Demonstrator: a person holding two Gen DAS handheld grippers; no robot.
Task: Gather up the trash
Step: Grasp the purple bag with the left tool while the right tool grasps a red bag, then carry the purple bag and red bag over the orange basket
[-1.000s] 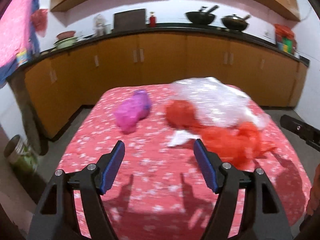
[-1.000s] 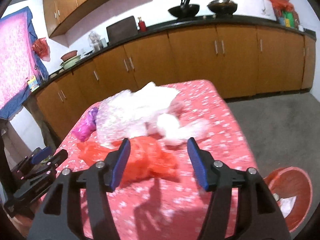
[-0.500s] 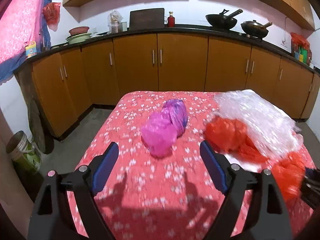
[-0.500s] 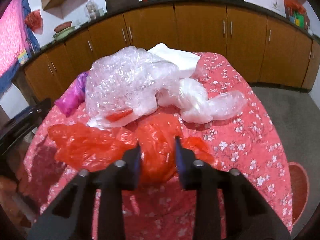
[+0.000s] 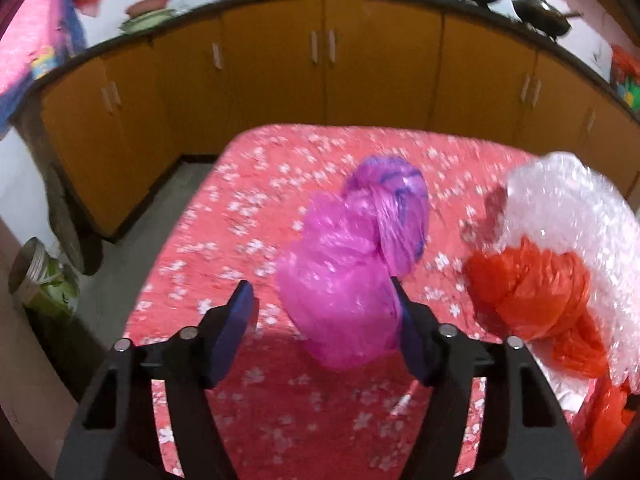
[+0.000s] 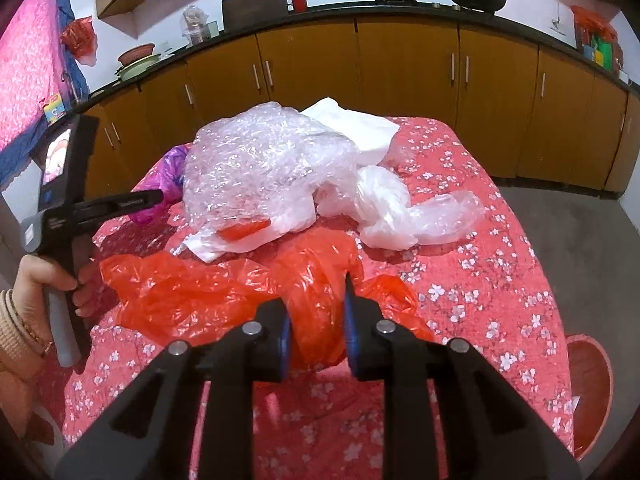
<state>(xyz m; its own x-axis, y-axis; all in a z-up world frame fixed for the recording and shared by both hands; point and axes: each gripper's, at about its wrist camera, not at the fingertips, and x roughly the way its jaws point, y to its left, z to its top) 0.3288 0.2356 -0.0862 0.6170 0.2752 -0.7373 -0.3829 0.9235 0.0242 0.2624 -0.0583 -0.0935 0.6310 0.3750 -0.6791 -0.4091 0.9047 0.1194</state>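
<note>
Right fingers (image 6: 316, 320) clamped on red bag (image 6: 240, 288), left fingers (image 5: 324, 320) closing around pink bag (image 5: 348, 276), both angled downward

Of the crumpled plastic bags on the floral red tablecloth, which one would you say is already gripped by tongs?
The crumpled orange-red plastic bag: the right tongs pinch it. The pink-purple bag sits between closing left tongs, not yet squeezed.

Magenta bag (image 5: 340, 304) – floral red tablecloth (image 5: 248, 208).
</note>
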